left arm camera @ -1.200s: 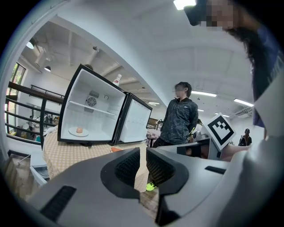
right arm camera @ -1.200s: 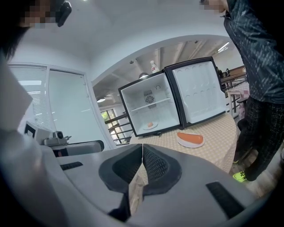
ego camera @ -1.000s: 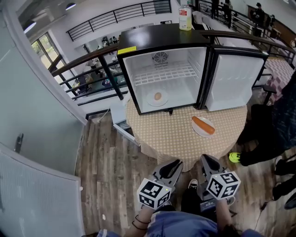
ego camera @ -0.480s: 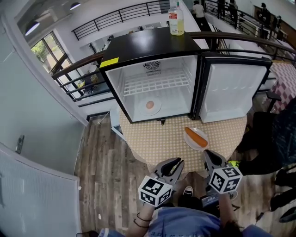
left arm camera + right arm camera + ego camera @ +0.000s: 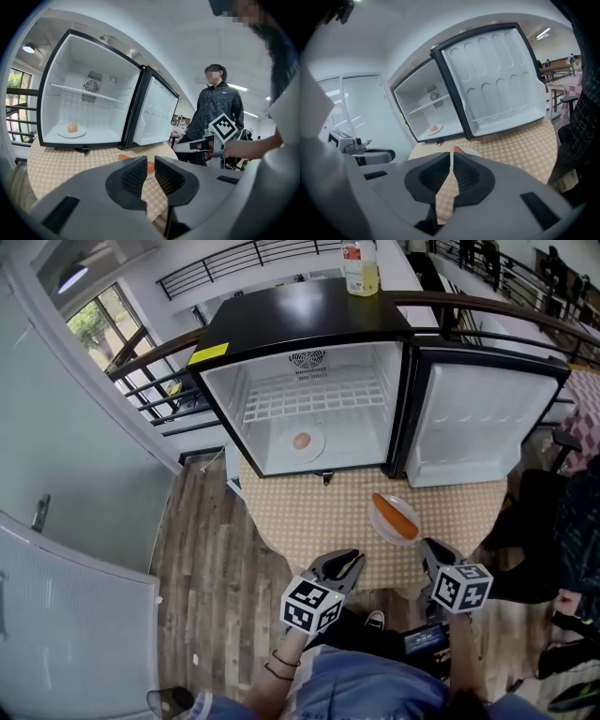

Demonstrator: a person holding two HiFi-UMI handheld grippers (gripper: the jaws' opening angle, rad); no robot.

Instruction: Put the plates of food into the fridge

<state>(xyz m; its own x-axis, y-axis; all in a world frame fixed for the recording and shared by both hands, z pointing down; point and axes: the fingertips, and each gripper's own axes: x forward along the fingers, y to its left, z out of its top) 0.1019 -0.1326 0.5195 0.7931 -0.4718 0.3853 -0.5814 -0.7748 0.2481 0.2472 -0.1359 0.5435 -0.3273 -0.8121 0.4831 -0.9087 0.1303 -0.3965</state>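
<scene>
Left gripper (image 5: pixel 349 560) and right gripper (image 5: pixel 429 546) hover at the table's (image 5: pixel 300 517) near edge, jaws pressed together, empty; the carrot plate (image 5: pixel 395 518) lies just beyond, half hidden behind the jaws in the gripper views; the egg plate (image 5: pixel 302 442) sits inside the open fridge (image 5: pixel 300 320); the bottle (image 5: pixel 361 270) on top is cut off.

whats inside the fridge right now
One white plate sits on the fridge floor, carrying a small round tan food item. The wire shelf above it is bare, with a fan grille on the back wall. Nothing covers the interior.
</scene>
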